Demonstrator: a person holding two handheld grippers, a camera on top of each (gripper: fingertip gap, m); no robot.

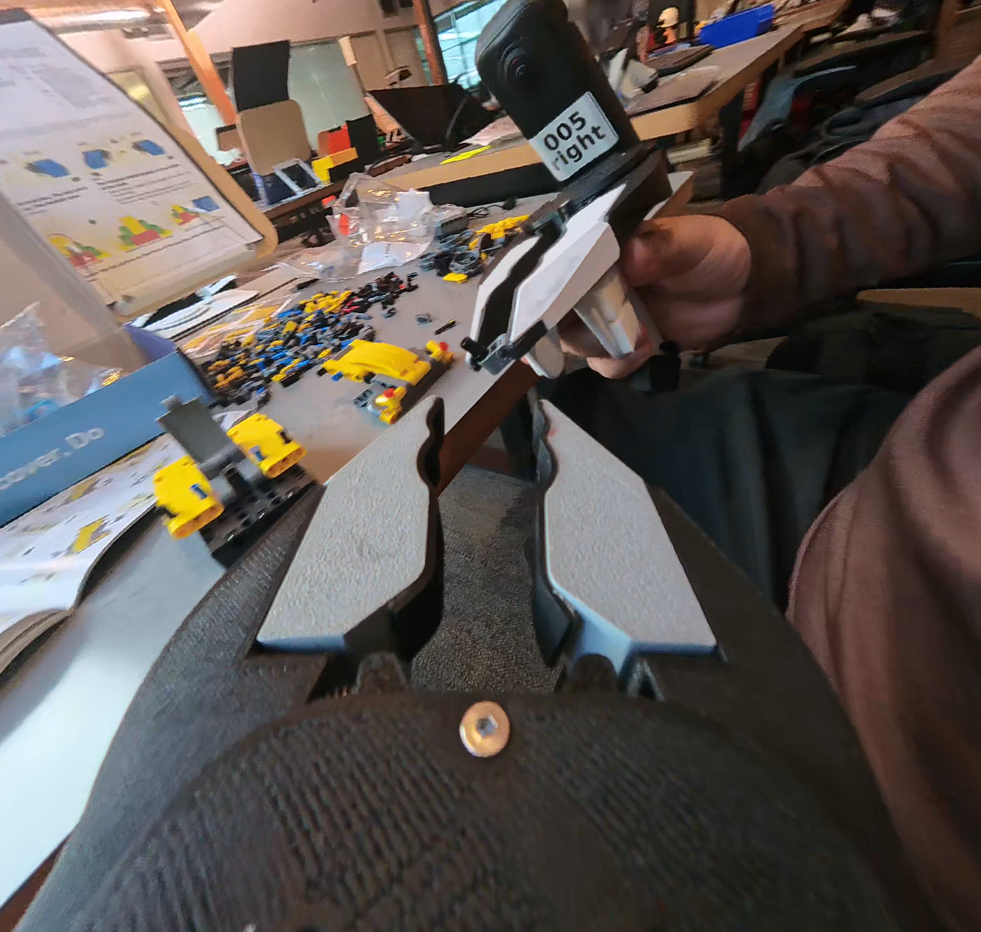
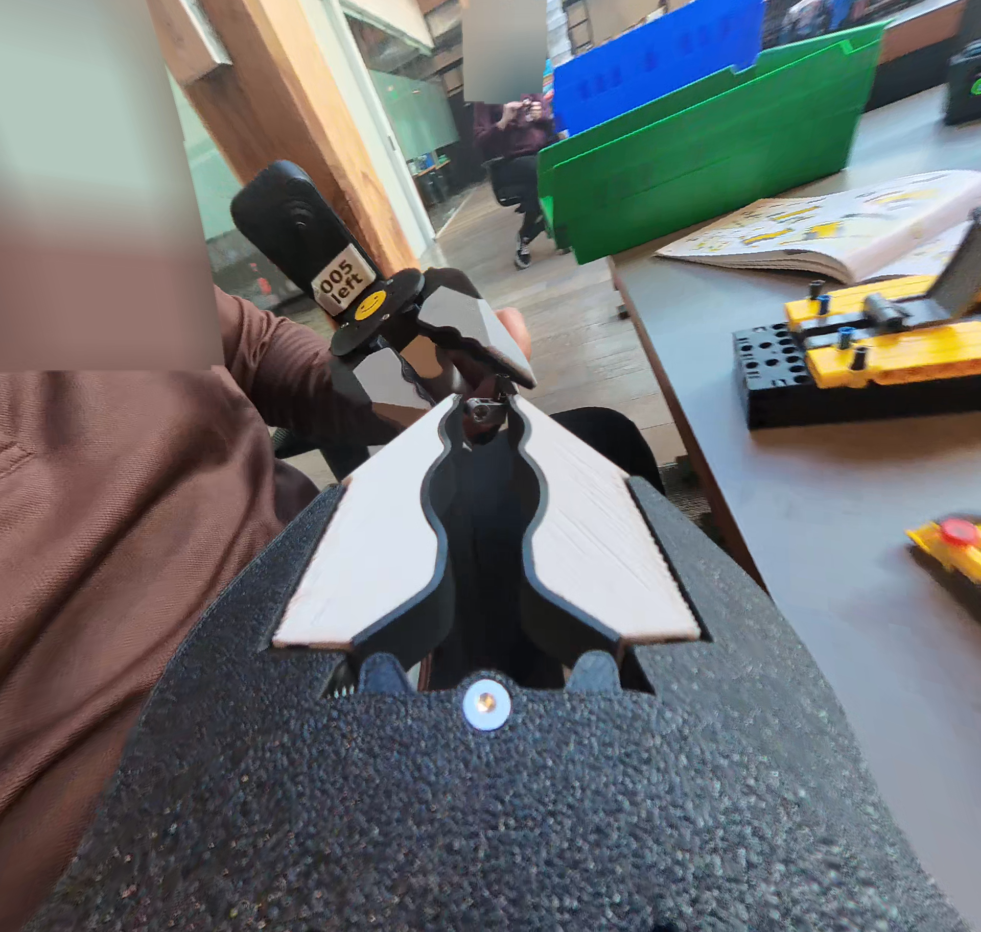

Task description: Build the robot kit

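Beyond the grey table edge (image 1: pixel 340 423), the right gripper (image 1: pixel 480 357) pinches a small grey-black connector piece (image 2: pixel 482 412); the left gripper (image 1: pixel 485 413) gapes empty.

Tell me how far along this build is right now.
Done: a black base with yellow blocks and a yellow-topped section stand assembled on the table. In hand: the right gripper is shut on a small grey piece with a black pin in it, and the left gripper is open and empty. Left: a large pile of loose parts lies on the table.
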